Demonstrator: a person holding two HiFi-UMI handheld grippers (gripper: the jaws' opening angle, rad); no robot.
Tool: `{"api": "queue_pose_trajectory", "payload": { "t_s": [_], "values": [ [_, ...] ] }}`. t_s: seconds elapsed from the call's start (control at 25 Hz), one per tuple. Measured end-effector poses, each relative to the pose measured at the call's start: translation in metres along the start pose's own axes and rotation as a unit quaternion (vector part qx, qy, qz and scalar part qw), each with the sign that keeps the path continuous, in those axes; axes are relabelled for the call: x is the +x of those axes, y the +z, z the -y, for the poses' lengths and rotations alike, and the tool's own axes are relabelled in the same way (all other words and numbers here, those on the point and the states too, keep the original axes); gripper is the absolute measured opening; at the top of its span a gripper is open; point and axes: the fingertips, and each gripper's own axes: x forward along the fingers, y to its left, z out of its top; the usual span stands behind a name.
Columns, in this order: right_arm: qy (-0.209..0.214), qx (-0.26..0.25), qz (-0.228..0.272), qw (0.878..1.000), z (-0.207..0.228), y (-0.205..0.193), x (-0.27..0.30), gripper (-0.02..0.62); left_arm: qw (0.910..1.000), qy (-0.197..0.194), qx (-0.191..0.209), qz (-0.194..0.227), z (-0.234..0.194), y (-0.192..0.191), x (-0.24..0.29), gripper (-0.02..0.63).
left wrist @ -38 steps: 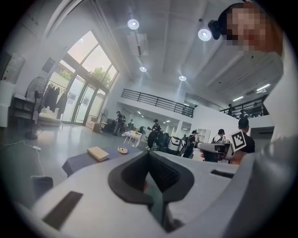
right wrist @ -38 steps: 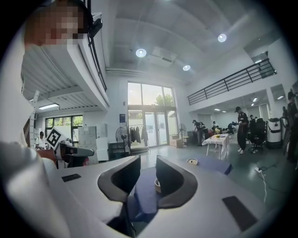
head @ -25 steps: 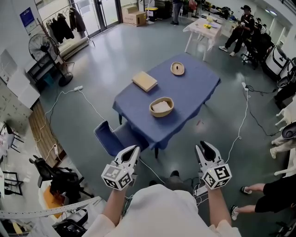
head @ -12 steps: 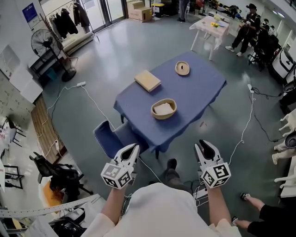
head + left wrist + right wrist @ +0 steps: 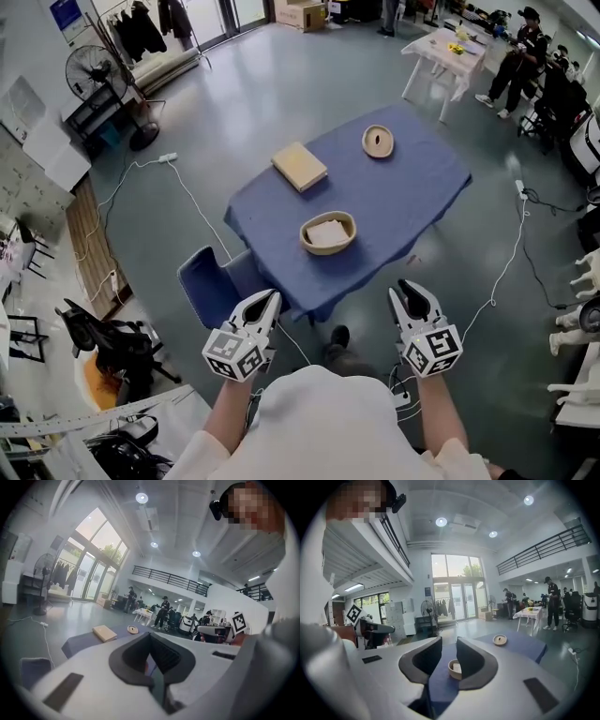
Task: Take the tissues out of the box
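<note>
1. Blue cloth covers the surface [image 5: 403, 197] in the head view; it stands ahead of you on the grey floor.
   - The tan box [image 5: 299, 166] lies flat near the surface's far left edge.
   - A woven bowl [image 5: 328, 232] with something white in it sits close to the near edge.
   - A small round dish [image 5: 378, 142] lies toward the far end.
   - A blue chair [image 5: 208, 281] stands at the near left corner.
   - You hold the left tongs [image 5: 270, 302] and the right tongs [image 5: 410, 292] low in front of your body, short of the surface and touching nothing.

2. In the left gripper view, your left tongs point toward the surface. Their jaws are drawn together, with only a sliver of blue showing between them and nothing gripped. The box and the round dish show far off, above the left jaw.

3. In the right gripper view, your right tongs stand apart with a moderate gap and hold nothing.
   - The woven bowl shows through that gap, well beyond the tips.
   - The round dish lies farther back, above the right jaw.
   - A white table [image 5: 448, 52] with people beside it stands in the background.
</note>
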Motion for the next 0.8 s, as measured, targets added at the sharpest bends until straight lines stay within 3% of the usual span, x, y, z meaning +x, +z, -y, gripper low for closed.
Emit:
{"api": "queue_pose_trajectory", "payload": {
  "t_s": [0.44, 0.8],
  "values": [
    [0.076, -0.001, -0.029, 0.997, 0.085, 0.002, 0.070, 0.117, 0.9980, 0.061, -0.013, -0.004, 0.002, 0.010, 0.088, 0.008],
    [0.118, 0.002, -0.057, 0.991, 0.099, -0.020, 0.109, 0.117, 0.9957, 0.086, -0.023, -0.027, -0.004, -0.001, 0.115, 0.008]
  ]
}}
